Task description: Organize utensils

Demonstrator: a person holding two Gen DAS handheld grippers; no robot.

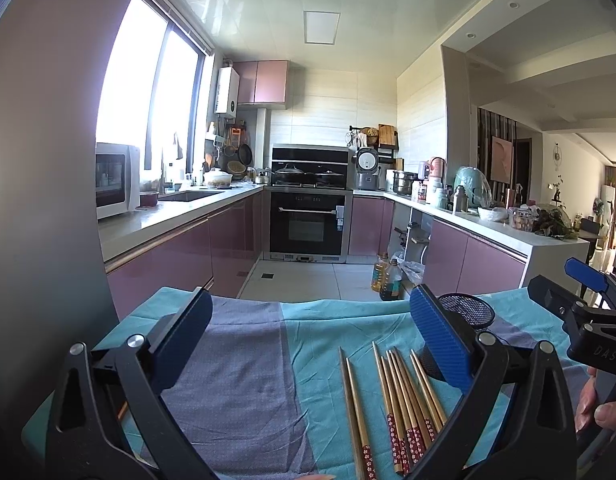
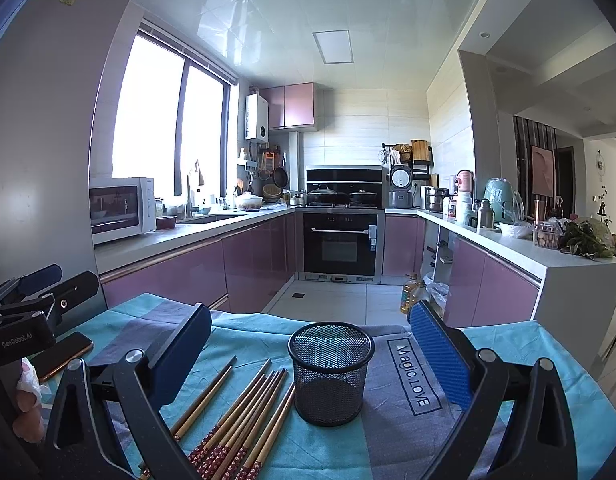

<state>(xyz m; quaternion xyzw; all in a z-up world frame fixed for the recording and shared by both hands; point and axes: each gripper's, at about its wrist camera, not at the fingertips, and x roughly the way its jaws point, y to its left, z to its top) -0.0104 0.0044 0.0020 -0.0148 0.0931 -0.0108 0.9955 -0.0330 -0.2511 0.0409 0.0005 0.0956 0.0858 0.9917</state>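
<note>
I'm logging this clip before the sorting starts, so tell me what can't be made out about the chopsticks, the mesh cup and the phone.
- Chopsticks: patterned ends run off the bottom edge in both wrist views, so no sure count.
- Mesh cup: in the left wrist view the blue finger pad covers most of it.
- Phone: right wrist view, partly behind the left gripper.

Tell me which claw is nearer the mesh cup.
Right. The right claw is open straight in front of the mesh cup; the left claw is off to the cup's left, over the chopsticks.
</note>
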